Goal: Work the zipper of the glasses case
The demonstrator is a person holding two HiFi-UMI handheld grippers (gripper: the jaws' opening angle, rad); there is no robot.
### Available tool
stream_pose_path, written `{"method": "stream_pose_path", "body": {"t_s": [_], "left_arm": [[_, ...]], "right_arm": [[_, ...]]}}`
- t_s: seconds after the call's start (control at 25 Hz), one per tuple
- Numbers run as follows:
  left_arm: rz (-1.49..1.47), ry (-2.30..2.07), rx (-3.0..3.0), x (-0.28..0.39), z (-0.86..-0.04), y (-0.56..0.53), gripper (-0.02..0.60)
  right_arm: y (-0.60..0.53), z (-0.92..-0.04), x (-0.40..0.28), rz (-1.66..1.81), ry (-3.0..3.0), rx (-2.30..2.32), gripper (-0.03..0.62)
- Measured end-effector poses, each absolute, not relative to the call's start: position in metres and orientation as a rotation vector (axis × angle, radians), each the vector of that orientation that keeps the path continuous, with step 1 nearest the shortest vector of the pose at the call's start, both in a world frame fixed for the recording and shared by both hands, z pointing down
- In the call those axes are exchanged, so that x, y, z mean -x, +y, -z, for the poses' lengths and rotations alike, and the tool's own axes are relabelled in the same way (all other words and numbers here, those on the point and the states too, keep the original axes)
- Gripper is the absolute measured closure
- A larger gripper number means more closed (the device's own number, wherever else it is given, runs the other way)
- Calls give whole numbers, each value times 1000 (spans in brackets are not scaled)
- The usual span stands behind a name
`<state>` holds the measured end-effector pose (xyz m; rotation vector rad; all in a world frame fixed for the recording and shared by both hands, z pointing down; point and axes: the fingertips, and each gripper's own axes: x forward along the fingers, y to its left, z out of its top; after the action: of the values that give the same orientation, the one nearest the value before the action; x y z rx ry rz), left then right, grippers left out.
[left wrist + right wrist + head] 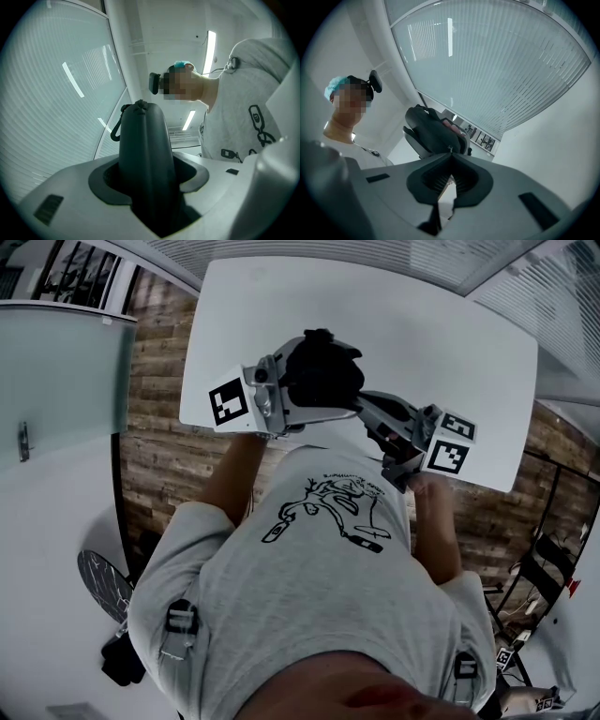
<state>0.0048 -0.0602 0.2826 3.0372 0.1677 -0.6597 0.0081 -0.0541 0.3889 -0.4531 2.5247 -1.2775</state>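
The black glasses case (323, 371) is held up in front of the person's chest, above the white table (422, 324). My left gripper (292, 401) is shut on it. In the left gripper view the case (145, 150) stands upright between the jaws, with a black clip loop (116, 132) hanging at its top left. My right gripper (366, 409) points at the case from the right. In the right gripper view its jaws (450, 152) are shut, and a small metal zipper pull (450, 148) is pinched at their tips, against the edge of the case (433, 131).
The person's grey printed T-shirt (328, 549) fills the lower head view, close behind both grippers. Wooden floor (159, 446) shows left of the table. A glass wall with blinds (501, 61) stands beyond the case, and a dark chair base (103, 582) is at lower left.
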Motion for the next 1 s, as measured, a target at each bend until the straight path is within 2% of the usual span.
{"method": "stream_pose_path", "body": {"t_s": [0.56, 1.0], "left_arm": [[797, 134, -2925, -1, -279, -69, 313], [646, 103, -3029, 5, -290, -69, 310]], "right_arm": [[-52, -389, 1, 1338, 2433, 356, 589], [-54, -391, -21, 1299, 2420, 446, 589]]}}
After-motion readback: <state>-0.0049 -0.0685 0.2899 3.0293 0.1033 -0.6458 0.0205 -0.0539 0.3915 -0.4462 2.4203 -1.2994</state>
